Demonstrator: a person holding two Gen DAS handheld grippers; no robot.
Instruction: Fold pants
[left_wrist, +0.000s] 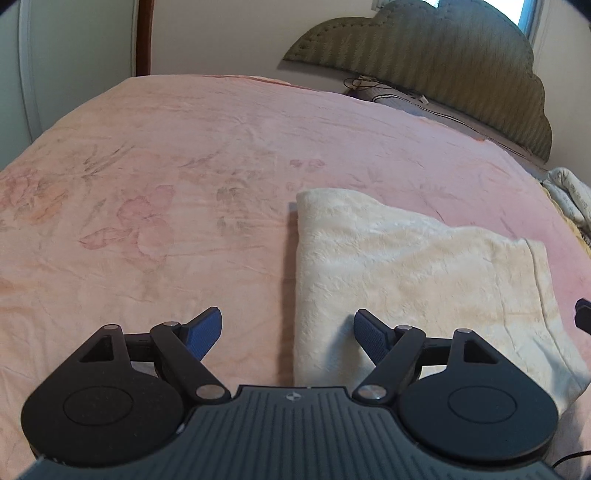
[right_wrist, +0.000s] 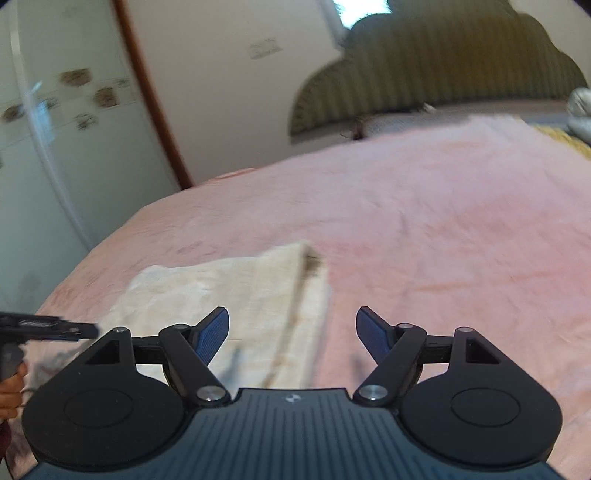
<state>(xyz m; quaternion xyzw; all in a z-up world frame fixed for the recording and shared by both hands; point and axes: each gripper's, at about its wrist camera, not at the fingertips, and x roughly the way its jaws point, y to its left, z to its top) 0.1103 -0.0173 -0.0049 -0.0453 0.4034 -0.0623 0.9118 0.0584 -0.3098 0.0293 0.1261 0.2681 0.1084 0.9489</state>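
Observation:
The cream fleece pants (left_wrist: 413, 280) lie folded into a flat rectangle on the pink bed cover (left_wrist: 184, 166). My left gripper (left_wrist: 288, 330) is open and empty, hovering over the folded stack's left edge. In the right wrist view the pants (right_wrist: 236, 295) lie front left, blurred. My right gripper (right_wrist: 292, 332) is open and empty above their right edge. The left gripper's tip (right_wrist: 48, 326) shows at that view's left edge, and the right gripper's tip (left_wrist: 583, 314) shows at the left wrist view's right edge.
A padded olive headboard (left_wrist: 436, 62) stands at the far end of the bed, with a cable and a pillow (left_wrist: 406, 101) below it. Other bedding (left_wrist: 570, 195) is bunched at the right. A white wardrobe (right_wrist: 44, 147) stands to the left.

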